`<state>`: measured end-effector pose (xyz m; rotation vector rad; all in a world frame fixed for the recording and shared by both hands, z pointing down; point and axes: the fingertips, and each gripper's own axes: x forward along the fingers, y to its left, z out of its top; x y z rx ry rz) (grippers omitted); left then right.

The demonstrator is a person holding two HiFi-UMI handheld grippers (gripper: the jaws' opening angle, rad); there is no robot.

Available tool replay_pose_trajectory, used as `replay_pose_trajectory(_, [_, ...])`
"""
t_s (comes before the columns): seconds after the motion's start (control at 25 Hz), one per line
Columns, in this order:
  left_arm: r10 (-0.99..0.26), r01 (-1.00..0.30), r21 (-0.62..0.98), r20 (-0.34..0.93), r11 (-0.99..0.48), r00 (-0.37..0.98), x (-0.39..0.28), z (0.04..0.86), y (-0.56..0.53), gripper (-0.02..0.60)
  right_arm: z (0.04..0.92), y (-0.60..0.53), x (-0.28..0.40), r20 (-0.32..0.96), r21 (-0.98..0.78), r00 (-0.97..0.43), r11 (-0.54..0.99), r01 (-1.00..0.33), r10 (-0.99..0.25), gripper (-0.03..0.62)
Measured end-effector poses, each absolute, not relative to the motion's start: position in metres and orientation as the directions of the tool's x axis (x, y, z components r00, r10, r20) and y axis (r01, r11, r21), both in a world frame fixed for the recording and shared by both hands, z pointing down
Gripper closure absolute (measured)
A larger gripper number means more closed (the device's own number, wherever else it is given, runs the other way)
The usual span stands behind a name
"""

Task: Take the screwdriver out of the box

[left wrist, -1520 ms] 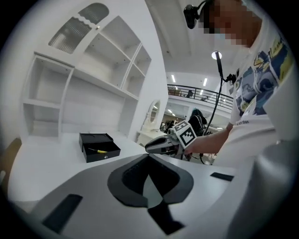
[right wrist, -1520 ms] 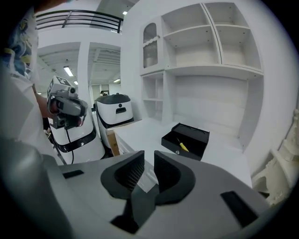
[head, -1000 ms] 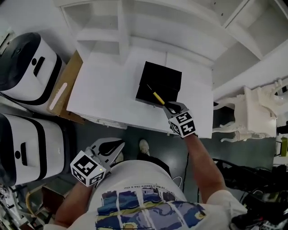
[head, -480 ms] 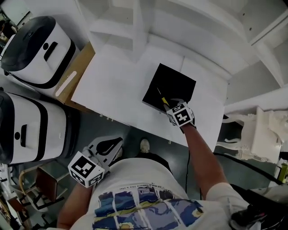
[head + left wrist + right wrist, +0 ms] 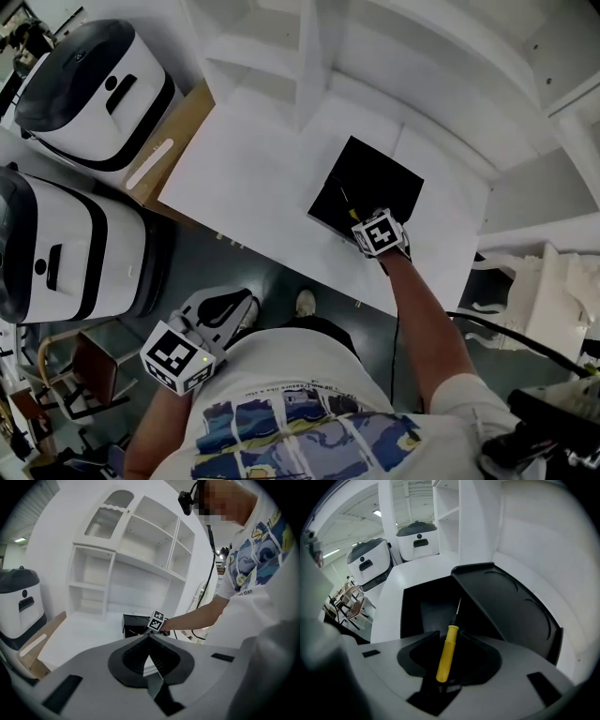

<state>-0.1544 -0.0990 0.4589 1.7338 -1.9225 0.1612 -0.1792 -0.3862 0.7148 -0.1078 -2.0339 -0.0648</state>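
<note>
As the right hand-held gripper [image 5: 449, 638] opens its jaws around the yellow screwdriver [image 5: 446, 654] lying between them, tip over the open black box [image 5: 412, 613] on the desk [image 5: 253, 178], the loose tool may slip back inside, with the closed, empty left hand-held gripper [image 5: 149, 641] well apart.

box [image 5: 377, 174] on table [image 5: 251, 180], screwdriver [image 5: 446, 651] over box, shelves [image 5: 281, 56] behind

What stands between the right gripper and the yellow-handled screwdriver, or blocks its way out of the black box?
Nothing visible: the yellow-handled screwdriver stands between the right gripper's opening jaws, its tip over the open black box, whose lid leans aside.
</note>
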Motion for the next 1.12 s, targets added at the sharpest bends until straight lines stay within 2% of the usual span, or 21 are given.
replay_pose_trajectory(0.4, [-0.884, -0.945, 0.270, 0.466, 0.184, -0.040, -0.164, 0.459, -0.097, 0.569, 0.733, -0.387, -0.179, 0.921, -0.030, -0.383, 0.994, 0.107, 0.069, 0.445])
replay_pose_trajectory(0.64, [-0.887, -0.949, 0.267, 0.461, 0.168, -0.027, -0.168, 0.458, -0.096, 0.569, 0.733, -0.387, -0.178, 0.923, -0.024, -0.379, 0.995, 0.098, 0.059, 0.487])
replay_pose_trajectory(1.12, [-0.896, -0.955, 0.271, 0.443, 0.119, 0.014, -0.174, 0.457, -0.092, 0.569, 0.719, -0.383, -0.171, 0.942, -0.011, -0.330, 0.987, 0.159, 0.064, 0.499])
